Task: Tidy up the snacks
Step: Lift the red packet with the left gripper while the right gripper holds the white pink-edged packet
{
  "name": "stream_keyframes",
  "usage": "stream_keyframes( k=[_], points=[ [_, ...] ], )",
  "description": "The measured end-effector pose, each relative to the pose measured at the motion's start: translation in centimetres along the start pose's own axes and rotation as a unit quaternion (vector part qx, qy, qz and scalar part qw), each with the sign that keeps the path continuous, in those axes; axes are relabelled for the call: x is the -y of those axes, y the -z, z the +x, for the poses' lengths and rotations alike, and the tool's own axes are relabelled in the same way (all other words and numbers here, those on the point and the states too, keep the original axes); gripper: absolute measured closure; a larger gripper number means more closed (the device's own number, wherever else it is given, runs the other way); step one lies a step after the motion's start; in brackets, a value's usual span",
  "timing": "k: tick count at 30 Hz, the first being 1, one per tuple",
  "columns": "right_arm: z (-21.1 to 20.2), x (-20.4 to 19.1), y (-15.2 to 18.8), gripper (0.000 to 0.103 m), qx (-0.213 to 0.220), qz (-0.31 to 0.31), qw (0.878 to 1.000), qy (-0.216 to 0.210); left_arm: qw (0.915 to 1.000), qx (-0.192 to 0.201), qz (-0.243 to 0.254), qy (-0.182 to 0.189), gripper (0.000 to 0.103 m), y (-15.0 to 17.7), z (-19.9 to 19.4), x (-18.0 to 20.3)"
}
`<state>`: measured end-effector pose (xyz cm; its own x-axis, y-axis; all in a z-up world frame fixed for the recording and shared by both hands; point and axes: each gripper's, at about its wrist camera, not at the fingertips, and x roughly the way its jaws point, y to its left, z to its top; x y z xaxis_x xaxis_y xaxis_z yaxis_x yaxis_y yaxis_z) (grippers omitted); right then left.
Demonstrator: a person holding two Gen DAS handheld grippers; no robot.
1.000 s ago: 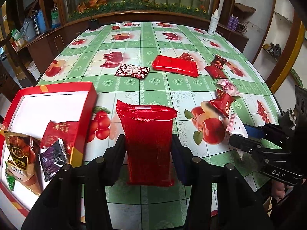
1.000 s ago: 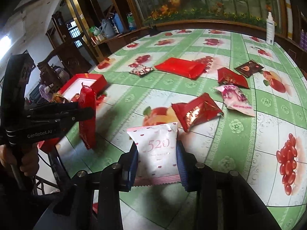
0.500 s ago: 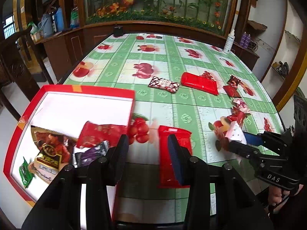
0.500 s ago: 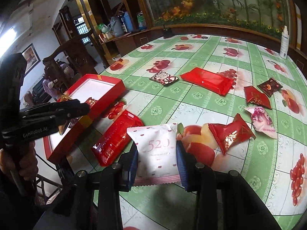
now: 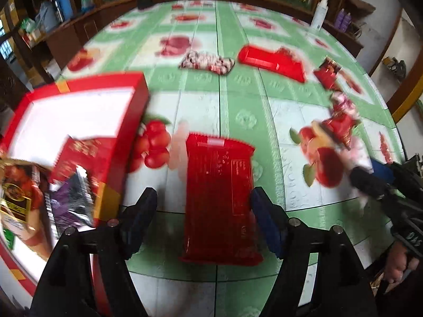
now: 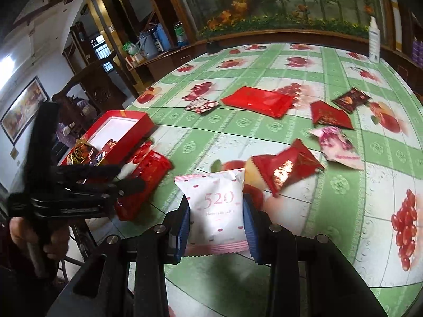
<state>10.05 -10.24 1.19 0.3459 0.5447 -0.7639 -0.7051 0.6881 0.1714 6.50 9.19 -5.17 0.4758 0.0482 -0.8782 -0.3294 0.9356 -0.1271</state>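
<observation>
While right gripper (image 6: 216,224) stayed clamped on white 520 packet (image 6: 215,206), left gripper (image 5: 203,216) sat wide apart around red packet (image 5: 219,198) flat on table (image 5: 238,100), beside red box (image 5: 79,97).

box (image 5: 127,121) left of flat packet (image 5: 219,198), loose snacks (image 6: 288,169) right, on table (image 5: 238,100)
</observation>
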Motion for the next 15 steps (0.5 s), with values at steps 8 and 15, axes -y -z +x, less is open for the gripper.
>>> stream_keyframes(
  k=[8, 15],
  points=[
    [0.1, 1.9, 0.8, 0.066, 0.001, 0.029, 1.0, -0.007, 0.9984, 0.03, 0.046, -0.012, 0.057, 0.6, 0.0, 1.6],
    [0.8, 1.8, 1.1, 0.066, -0.006, 0.03, 0.999, -0.012, 0.9946, 0.041, 0.092, 0.024, 0.058, 1.6, -0.5, 4.1]
  ],
)
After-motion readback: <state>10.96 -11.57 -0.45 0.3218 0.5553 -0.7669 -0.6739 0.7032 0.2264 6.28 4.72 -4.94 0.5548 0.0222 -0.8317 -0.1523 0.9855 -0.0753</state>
